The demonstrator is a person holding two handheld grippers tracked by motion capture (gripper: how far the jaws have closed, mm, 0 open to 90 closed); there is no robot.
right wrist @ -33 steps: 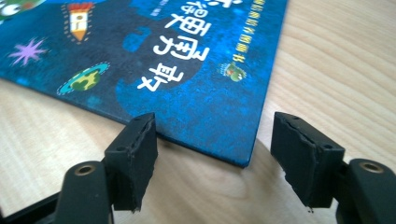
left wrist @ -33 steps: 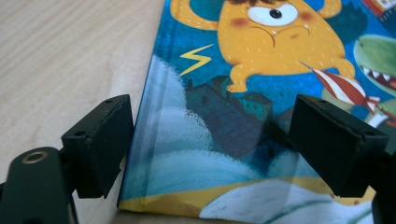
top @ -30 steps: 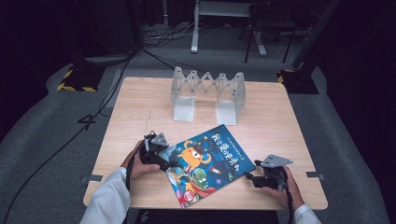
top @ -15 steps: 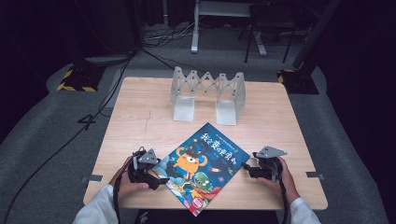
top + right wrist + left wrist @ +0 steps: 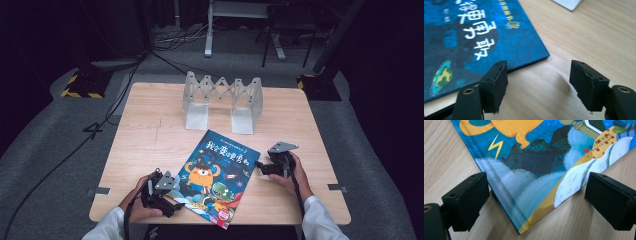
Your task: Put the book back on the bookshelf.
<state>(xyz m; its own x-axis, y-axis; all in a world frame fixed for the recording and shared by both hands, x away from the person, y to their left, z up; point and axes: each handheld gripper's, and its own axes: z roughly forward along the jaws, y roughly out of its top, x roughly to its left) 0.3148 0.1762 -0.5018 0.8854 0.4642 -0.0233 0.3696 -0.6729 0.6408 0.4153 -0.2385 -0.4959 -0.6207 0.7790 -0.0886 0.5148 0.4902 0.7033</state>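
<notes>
book (image 5: 215,176) slid nearer; its corner lies between the left hand-held gripper's (image 5: 172,199) just-widened jaws, ungripped.

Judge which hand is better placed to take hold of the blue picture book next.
Left, probably. The left gripper has its open fingers astride the near corner of the blue picture book with the orange cartoon creature. The right gripper is open beside the book's far corner, facing mostly bare wooden table.

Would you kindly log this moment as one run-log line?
left gripper: jaws just opened, straddling lower corner of picture book | right gripper: open at the book's upper right corner | book flat on table | book rack empty
</notes>
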